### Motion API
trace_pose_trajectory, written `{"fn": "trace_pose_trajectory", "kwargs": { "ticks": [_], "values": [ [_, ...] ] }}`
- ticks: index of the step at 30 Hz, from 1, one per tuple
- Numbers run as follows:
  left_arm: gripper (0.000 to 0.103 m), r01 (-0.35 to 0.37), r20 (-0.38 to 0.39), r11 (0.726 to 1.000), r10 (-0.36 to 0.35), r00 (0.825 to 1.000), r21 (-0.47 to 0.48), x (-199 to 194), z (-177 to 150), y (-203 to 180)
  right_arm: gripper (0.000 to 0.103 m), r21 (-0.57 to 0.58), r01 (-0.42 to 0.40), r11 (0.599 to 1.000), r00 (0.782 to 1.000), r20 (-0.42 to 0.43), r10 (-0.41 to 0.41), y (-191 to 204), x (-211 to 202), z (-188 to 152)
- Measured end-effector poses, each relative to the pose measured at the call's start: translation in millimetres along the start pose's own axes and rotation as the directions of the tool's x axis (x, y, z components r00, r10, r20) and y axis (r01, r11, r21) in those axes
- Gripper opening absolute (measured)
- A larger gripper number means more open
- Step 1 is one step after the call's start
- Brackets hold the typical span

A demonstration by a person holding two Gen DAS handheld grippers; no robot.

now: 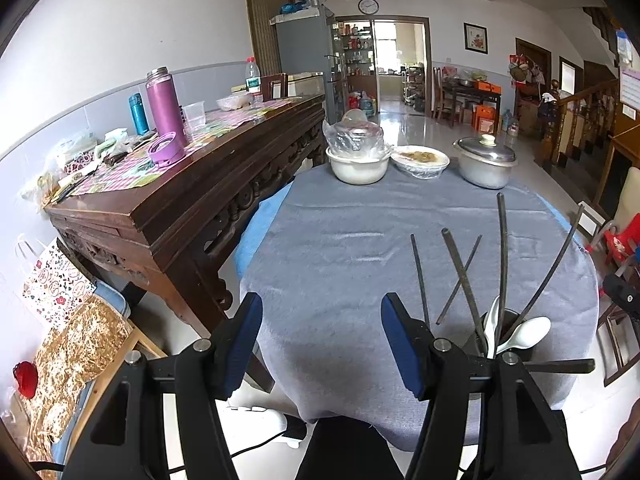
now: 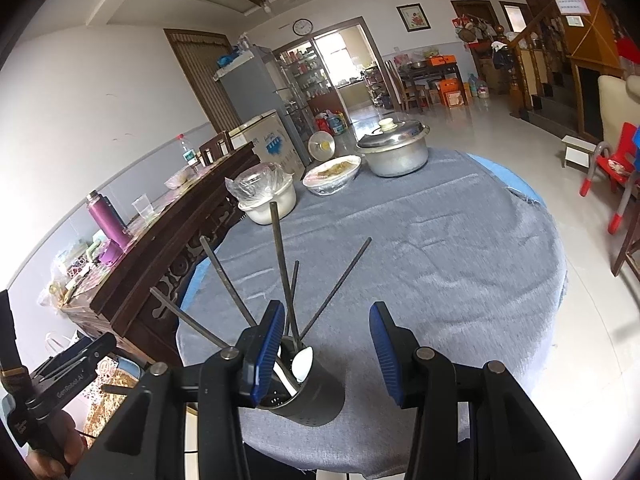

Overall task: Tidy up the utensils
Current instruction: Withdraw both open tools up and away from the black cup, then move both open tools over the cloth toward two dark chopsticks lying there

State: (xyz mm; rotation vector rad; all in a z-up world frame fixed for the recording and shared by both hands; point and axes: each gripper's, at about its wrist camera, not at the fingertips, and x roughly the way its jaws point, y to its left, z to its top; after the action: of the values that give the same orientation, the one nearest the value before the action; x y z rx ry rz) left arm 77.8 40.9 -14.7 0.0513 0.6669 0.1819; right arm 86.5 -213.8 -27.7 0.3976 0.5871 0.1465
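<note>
Your dark utensil holder (image 2: 304, 392) stands upright near the table's (image 2: 460, 264) 6 o'clock edge, just beside the right gripper's (image 2: 328, 350) left finger. Its chopsticks (image 2: 282, 264) fan upward — long axes splaying from 10 to 1 o'clock — with white spoons (image 2: 302, 362) tucked inside. The grey cloth toward 12 o'clock lies open up to the lidded pot (image 2: 394, 152). Both your grippers — left gripper (image 1: 320, 346) too — gape partway, holding nothing.
</note>
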Motion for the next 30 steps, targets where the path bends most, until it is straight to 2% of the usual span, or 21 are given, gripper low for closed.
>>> {"fn": "trace_pose_trajectory", "kwargs": {
  "ticks": [30],
  "values": [
    [0.063, -0.053, -0.075, 0.997, 0.050, 0.996, -0.047, 34.0, -10.7, 21.3, 0.047, 0.024, 0.021, 0.999, 0.999, -0.033, -0.020, -12.7, 13.8, -3.0]
  ]
}}
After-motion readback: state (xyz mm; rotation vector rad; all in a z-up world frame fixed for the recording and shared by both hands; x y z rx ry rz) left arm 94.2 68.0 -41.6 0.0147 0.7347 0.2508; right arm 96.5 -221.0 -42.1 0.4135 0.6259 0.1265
